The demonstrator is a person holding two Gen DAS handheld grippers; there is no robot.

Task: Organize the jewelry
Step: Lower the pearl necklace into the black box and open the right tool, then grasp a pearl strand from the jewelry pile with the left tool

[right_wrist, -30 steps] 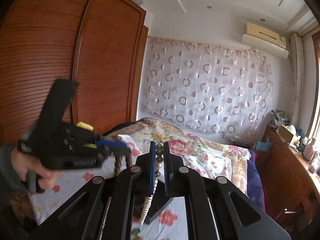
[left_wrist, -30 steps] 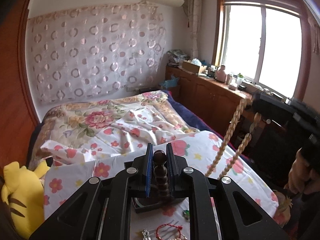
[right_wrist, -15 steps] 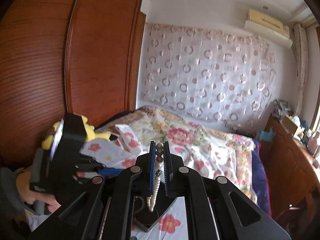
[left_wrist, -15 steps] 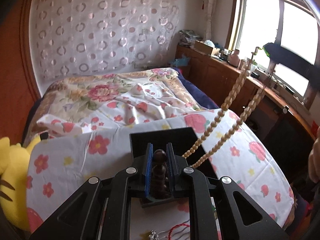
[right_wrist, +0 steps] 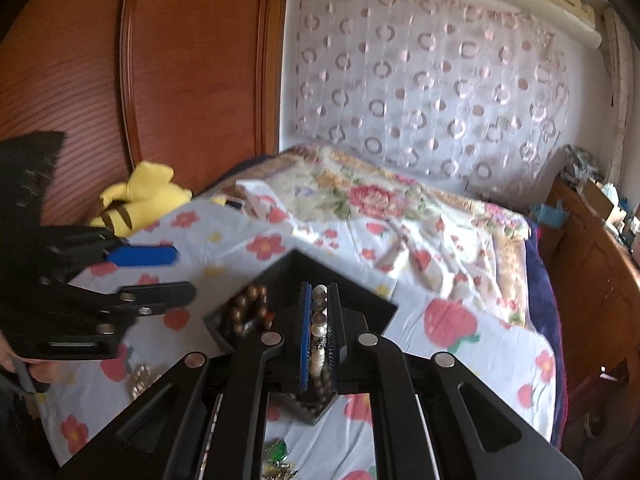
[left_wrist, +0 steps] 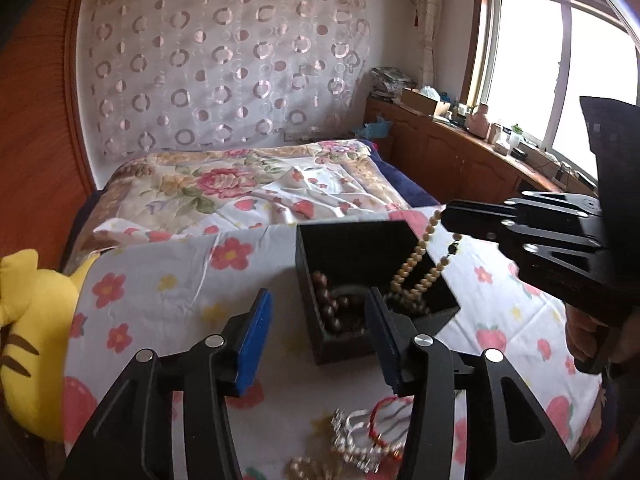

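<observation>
Nearest the left camera, loose bracelets point(left_wrist: 372, 436) are lying on the floral sheet point(left_wrist: 168, 292). The left gripper point(left_wrist: 316, 336) is spreading its jaws, nothing between them, just short of the black box point(left_wrist: 344, 240)'s near corner. Dark beads point(left_wrist: 326, 304) are sitting inside. The right gripper point(right_wrist: 319, 336) is clamping the tan bead necklace point(left_wrist: 416, 264), which is slanting down into the box. Open bed is stretching beyond.

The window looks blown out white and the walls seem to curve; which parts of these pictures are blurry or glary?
Left wrist view: the window is overexposed, nothing outside shows; the wardrobe edge bows from the fisheye lens. Right wrist view: the left gripper and dark bead bracelet are smeared; the curtain is soft.
</observation>
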